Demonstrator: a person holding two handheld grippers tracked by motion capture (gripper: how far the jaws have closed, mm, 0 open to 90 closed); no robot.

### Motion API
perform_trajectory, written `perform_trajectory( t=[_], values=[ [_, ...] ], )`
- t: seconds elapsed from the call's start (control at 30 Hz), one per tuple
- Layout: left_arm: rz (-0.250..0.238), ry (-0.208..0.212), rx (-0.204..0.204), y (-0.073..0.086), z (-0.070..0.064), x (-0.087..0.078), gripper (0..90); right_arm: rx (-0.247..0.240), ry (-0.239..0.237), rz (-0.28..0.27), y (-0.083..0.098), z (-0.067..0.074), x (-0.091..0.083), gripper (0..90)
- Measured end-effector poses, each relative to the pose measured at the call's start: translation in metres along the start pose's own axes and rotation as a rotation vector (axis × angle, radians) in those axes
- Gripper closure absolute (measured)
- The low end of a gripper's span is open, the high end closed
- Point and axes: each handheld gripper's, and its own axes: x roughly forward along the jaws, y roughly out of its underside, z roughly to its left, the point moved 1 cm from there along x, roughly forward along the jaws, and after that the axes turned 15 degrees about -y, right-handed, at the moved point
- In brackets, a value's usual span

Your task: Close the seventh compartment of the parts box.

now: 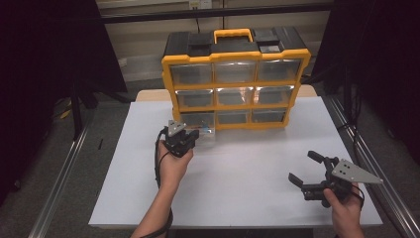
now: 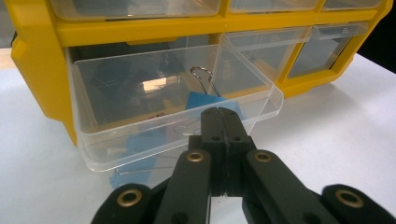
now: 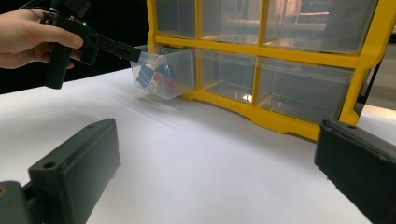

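The bottom-left clear drawer (image 2: 173, 105) of the yellow organizer cabinet (image 1: 236, 85) is drawn partway out over the white tabletop (image 1: 237, 173), apparently so its blue binder clips (image 2: 205, 100) can be reached. The left tool (image 2: 222, 122) is clenched on the drawer's front lip, judged as the pulling grip. The right tool (image 1: 308, 167) is released and held apart, seemingly in reserve.

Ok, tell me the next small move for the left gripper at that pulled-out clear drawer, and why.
Probably keep drawing the clear plastic drawer straight out of the yellow organiser cabinet: the left gripper is shut on its front lip, the drawer is only partly out, and blue binder clips lie inside.
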Motion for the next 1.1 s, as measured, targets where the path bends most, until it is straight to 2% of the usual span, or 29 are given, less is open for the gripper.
perform_trajectory(
  t=[0.17,0.23,0.33,0.47,0.53,0.63,0.7,0.8,0.87,1.03,1.1],
  values=[
    [-0.009,0.003,-0.010,-0.001,-0.001,0.003,90.0,0.001,0.000,-0.001,0.000,0.000,0.000,0.0],
    [-0.005,-0.007,0.003,-0.001,0.000,0.003,90.0,0.001,0.004,-0.004,0.000,0.000,0.000,0.0],
    [-0.011,-0.002,-0.010,-0.001,-0.002,0.004,90.0,0.000,0.003,-0.006,0.000,0.000,-0.001,0.0],
    [-0.004,-0.012,0.004,-0.003,-0.001,0.005,90.0,0.000,0.003,-0.006,0.000,0.000,-0.001,0.0],
    [-0.009,-0.010,-0.011,-0.003,-0.002,0.006,90.0,0.002,0.005,-0.006,0.000,0.000,-0.001,0.0],
    [-0.008,-0.013,-0.003,-0.003,-0.002,0.007,90.0,0.002,0.004,-0.007,0.000,0.000,-0.001,0.0],
    [-0.014,-0.006,-0.012,-0.004,-0.002,0.008,90.0,0.001,0.002,-0.007,0.000,0.000,-0.001,0.0],
    [-0.005,-0.019,-0.002,-0.004,-0.001,0.008,90.0,0.002,0.003,-0.006,0.000,0.000,-0.001,0.0],
    [-0.011,-0.016,-0.014,-0.005,-0.002,0.009,90.0,0.002,0.003,-0.007,0.000,0.000,-0.001,0.0],
    [-0.011,-0.026,-0.003,-0.006,-0.001,0.011,90.0,0.004,0.003,-0.006,0.000,0.000,-0.001,0.0],
    [-0.014,-0.022,-0.020,-0.006,-0.002,0.013,90.0,0.005,0.000,-0.008,0.000,0.000,-0.001,0.0]
  ],
)
